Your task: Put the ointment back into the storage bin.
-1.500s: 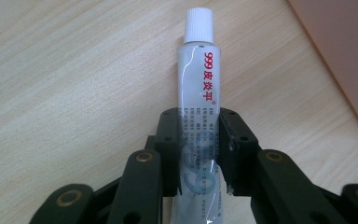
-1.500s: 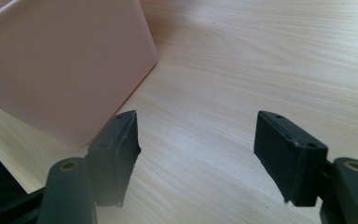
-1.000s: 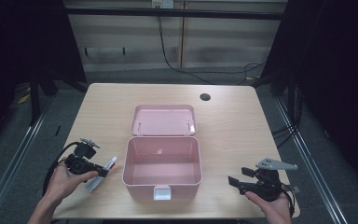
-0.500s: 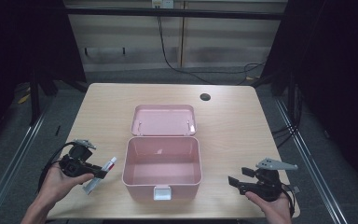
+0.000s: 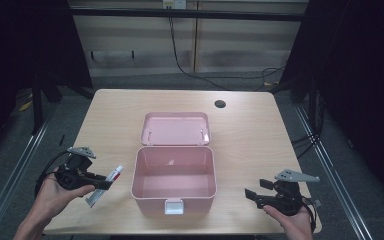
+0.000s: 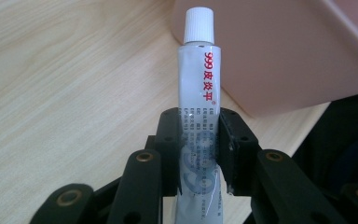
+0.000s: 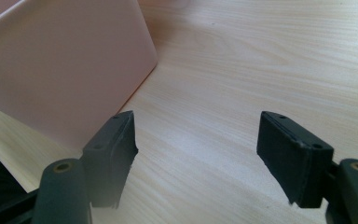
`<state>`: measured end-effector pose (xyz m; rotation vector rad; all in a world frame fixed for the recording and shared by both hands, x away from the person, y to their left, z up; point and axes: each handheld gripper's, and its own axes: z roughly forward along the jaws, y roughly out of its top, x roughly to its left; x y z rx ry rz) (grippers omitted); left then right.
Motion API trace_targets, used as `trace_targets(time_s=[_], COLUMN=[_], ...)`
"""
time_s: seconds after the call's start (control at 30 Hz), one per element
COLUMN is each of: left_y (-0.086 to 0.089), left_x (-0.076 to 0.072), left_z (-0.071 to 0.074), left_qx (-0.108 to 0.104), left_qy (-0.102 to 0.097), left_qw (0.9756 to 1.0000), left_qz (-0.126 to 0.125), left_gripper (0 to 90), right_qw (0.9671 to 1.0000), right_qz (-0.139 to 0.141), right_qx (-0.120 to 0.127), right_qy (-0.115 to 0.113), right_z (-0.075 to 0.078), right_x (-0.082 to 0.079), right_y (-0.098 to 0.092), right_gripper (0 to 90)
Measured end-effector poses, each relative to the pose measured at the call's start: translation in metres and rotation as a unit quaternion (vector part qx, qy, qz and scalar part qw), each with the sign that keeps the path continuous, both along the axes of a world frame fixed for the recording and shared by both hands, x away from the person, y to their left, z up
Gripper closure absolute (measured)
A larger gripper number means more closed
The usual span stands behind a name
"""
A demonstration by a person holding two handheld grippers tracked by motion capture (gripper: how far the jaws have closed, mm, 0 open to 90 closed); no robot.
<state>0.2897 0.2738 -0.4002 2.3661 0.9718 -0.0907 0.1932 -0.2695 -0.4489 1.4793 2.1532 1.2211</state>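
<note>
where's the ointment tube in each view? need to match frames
High view: ointment tube lower left, in the left tool, beside the pink box.
Left gripper view: centre, upright between the jaws, white cap on top.
Right gripper view: not in it.
Shared landmark: the pink box's wall.

1. Pale pink box [image 5: 174,180], lid open, with a white front latch [image 5: 173,206].
2. Beside the box, a white tube [image 6: 199,100] with a white cap and red lettering.
3. Light woodgrain table [image 5: 260,135] under the box.
4. Black grippers either side of the box.
</note>
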Motion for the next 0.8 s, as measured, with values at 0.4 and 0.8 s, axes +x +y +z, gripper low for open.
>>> trace_targets(time_s=[0.4, 0.8], left_y=[0.005, 0.002], left_x=[-0.005, -0.01], left_z=[0.025, 0.048], left_qx=[-0.026, -0.043], left_qy=[-0.02, -0.036], left_qw=[0.9994, 0.9983], left_qz=[-0.01, -0.014], left_gripper=[71.3, 71.3], right_qw=[1.0, 1.0], right_qz=[0.001, 0.0], right_qx=[0.0, 0.0], right_qy=[0.001, 0.003], right_z=[0.0, 0.0], right_x=[0.0, 0.0], right_y=[0.0, 0.0], right_gripper=[28.0, 27.8])
